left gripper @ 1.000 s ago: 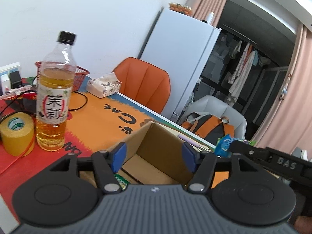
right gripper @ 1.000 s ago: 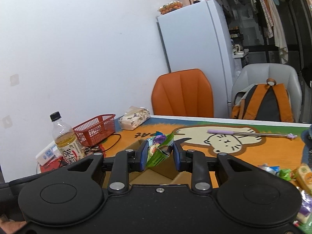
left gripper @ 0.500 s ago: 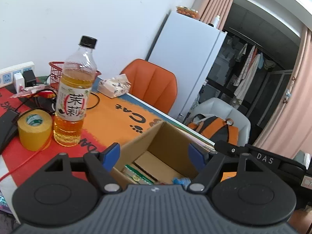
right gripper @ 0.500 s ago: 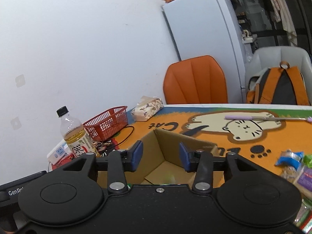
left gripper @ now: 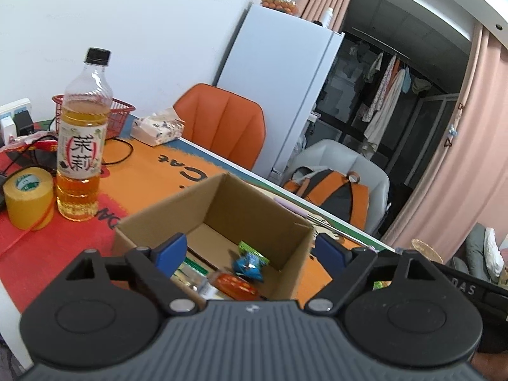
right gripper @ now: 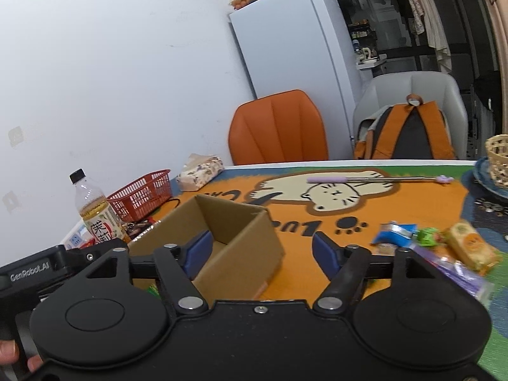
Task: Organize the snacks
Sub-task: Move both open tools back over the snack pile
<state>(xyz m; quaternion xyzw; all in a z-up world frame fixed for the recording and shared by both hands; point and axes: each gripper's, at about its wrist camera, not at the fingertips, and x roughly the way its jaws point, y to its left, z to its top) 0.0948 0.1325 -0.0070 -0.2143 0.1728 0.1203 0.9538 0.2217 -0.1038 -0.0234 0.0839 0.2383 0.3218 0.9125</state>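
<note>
Right wrist view shows the right gripper point(right gripper: 259, 250) with its blue pads spread wide and nothing between them, where a second ago it pinched a green snack packet over the cardboard box point(right gripper: 222, 241). That packet has gone in: from the left wrist camera a green wrapper point(left gripper: 250, 249), a blue one point(left gripper: 249, 265) and an orange one point(left gripper: 233, 284) lie on the box floor. The left gripper point(left gripper: 250, 250) hovers over the box's near edge, its tongs apart and empty, as they were before. The right gripper has swung toward the loose pile on the cat mat point(right gripper: 397, 209): a blue packet point(right gripper: 395, 231), a green sweet point(right gripper: 427, 236), a yellow bar point(right gripper: 470, 244) and a purple wrapper point(right gripper: 457, 271), all well apart from the box. I'd judge one drop is finished and the next pick is coming, with several snacks left to collect.
</note>
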